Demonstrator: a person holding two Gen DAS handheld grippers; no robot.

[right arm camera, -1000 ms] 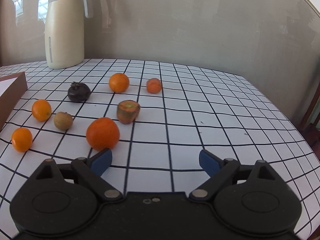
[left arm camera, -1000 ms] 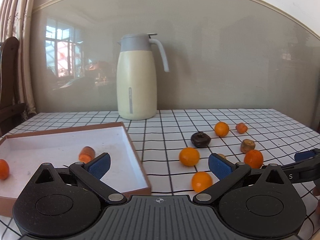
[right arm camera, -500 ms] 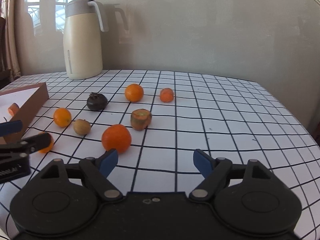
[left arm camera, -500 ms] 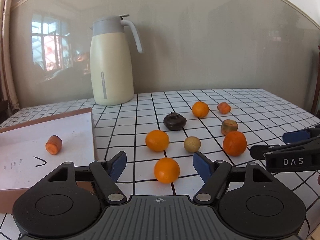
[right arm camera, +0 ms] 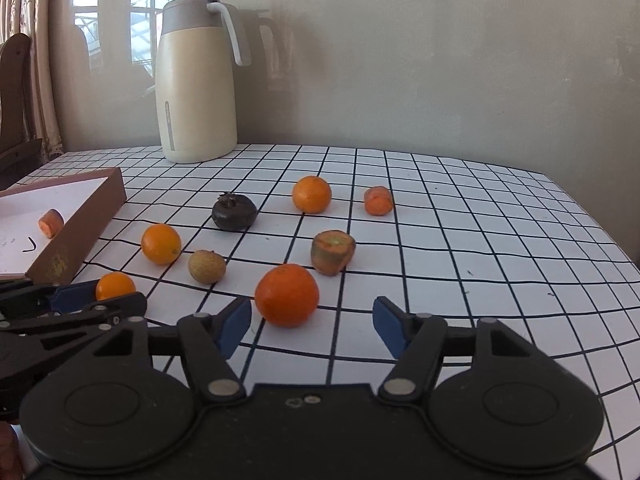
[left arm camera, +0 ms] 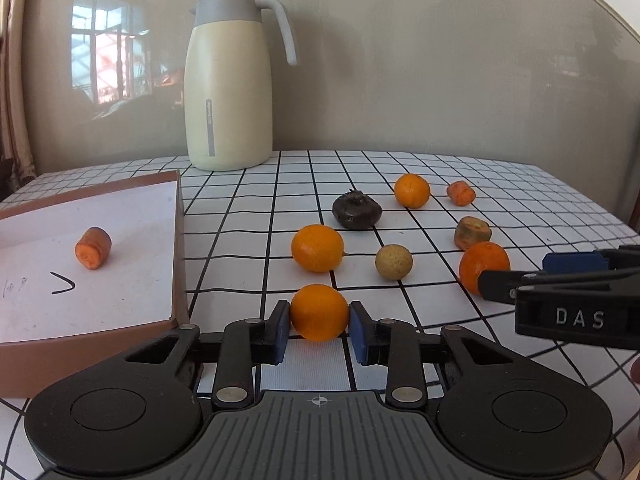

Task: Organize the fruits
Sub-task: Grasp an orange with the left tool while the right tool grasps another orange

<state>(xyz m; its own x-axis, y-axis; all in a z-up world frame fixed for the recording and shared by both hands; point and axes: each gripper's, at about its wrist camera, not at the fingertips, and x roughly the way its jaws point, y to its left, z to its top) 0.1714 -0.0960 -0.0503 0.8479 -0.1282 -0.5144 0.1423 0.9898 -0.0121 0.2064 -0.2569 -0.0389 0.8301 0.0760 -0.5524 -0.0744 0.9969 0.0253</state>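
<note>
Left gripper (left arm camera: pixel 319 329) closing, rubber pads touching smooth round orange (left arm camera: pixel 319 312) near the cardboard tray's (left arm camera: pixel 179 240) corner. Right gripper (right arm camera: pixel 312 322) half-wide, closing, empty; dimpled tangerine (right arm camera: pixel 287 294) just ahead.

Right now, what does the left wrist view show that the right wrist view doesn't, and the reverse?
Only the left view: both pads of the left gripper closing on the nearest orange, pressing its sides, and most of the box floor. Only the right view: the right gripper with its jaws closing, nothing between them yet, the big orange just ahead, and a chair at far left. Both: the jug, the carrot piece in the box, the dark fruit and the tan fruit.
</note>
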